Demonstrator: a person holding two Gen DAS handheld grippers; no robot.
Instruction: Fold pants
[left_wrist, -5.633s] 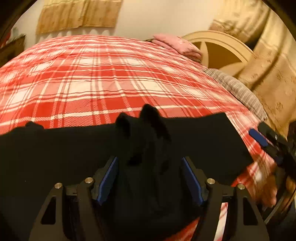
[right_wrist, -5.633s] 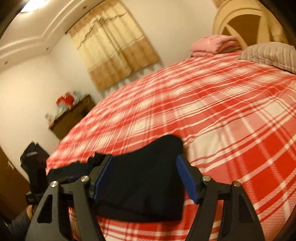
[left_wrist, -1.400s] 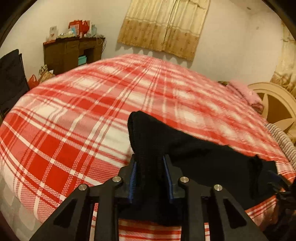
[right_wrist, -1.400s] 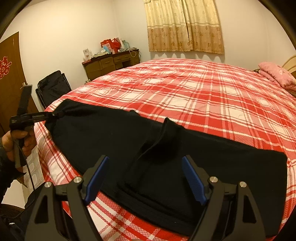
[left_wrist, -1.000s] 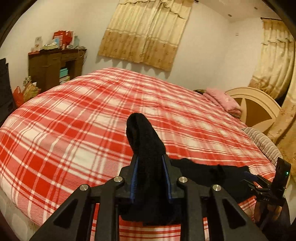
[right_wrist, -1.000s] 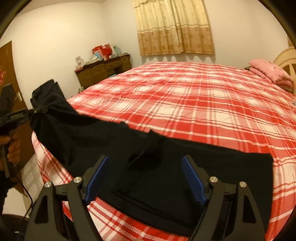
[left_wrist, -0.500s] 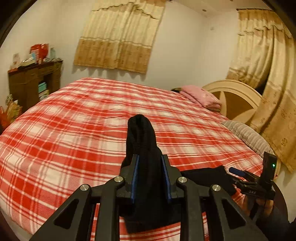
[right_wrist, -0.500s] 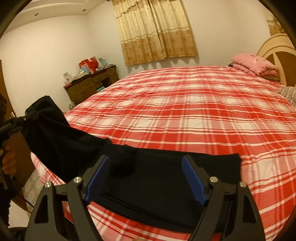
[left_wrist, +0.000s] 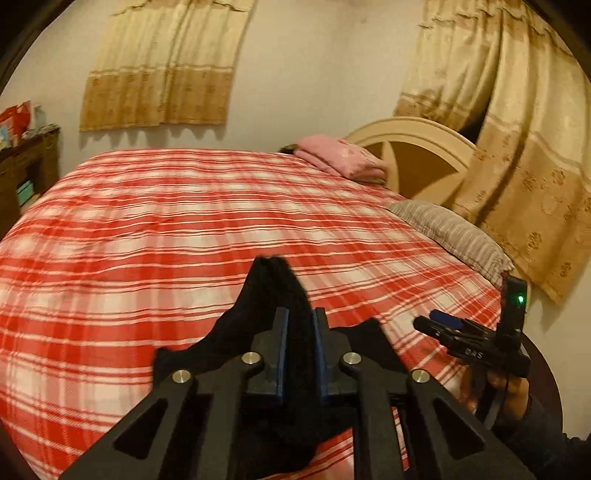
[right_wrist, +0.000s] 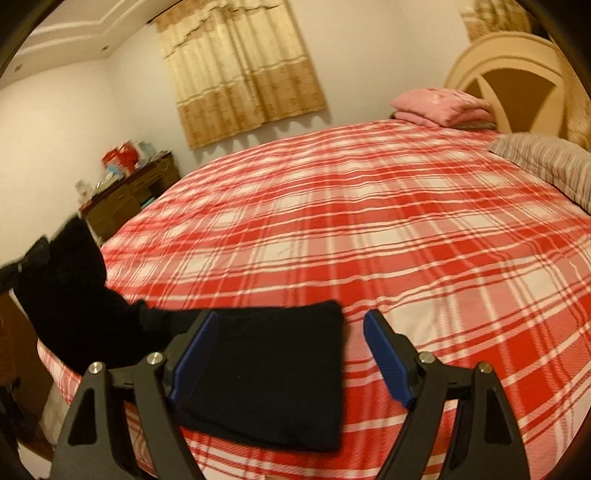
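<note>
The black pants (right_wrist: 266, 373) lie along the near edge of the bed (right_wrist: 369, 229), with their long way running side to side in front of you. One end is flat on the plaid cover, close to the striped pillow's (right_wrist: 546, 162) side. The other end is up in the air, away from that pillow.

Your left tool (left_wrist: 298, 334) is clenched tight on that lifted end, and a dark peak of cloth sticks up between its blue pads (left_wrist: 282, 354). Your right tool (right_wrist: 291, 354) is released, spread wide over the flat end with nothing pinched.

I think you are mid-fold. The flat end lies toward the pillow from your left tool, so carry the lifted end that way, along the pants' long line. Your left hand does the work; your right hand (left_wrist: 506, 391) is nearer the flat end and can steady it.
</note>
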